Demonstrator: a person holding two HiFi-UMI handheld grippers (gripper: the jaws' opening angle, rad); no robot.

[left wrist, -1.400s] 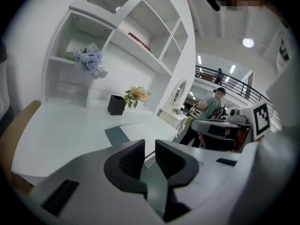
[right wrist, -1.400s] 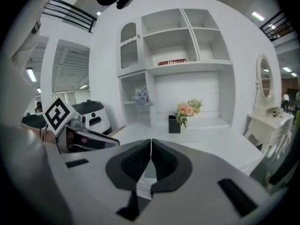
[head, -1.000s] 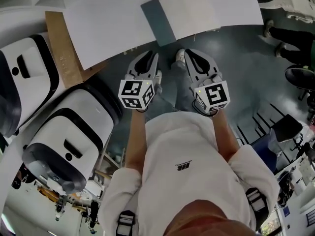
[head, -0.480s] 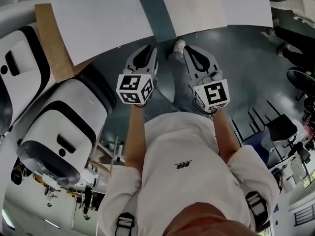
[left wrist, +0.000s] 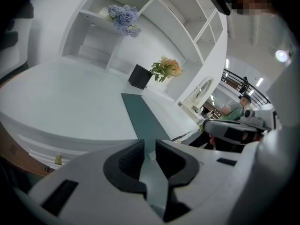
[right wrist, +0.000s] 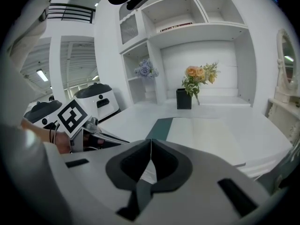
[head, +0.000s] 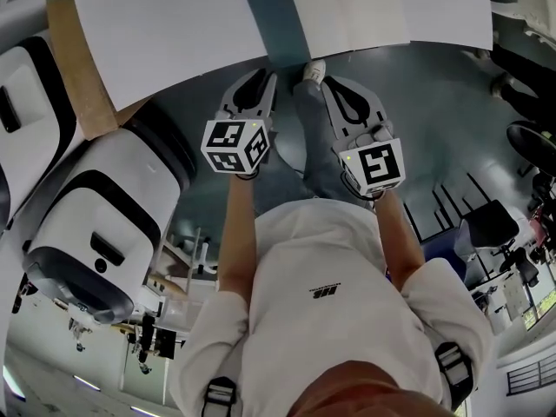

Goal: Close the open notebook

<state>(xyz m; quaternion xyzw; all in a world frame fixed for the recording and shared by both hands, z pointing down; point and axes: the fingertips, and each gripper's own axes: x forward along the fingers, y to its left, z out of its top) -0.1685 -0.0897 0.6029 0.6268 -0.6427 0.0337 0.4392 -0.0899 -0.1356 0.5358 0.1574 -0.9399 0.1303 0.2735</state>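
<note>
The left gripper (left wrist: 150,149) is hovering with its jaws slightly parted, empty. The right gripper (right wrist: 150,149) is sitting pinched together, empty, short of the open notebook (head: 365,7).

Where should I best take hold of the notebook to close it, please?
Take the teal cover by its free left edge, near the front of the table, coming from the left with the left gripper. It lies flat beside the white pages, so it likely hinges rightwards over them.
</note>
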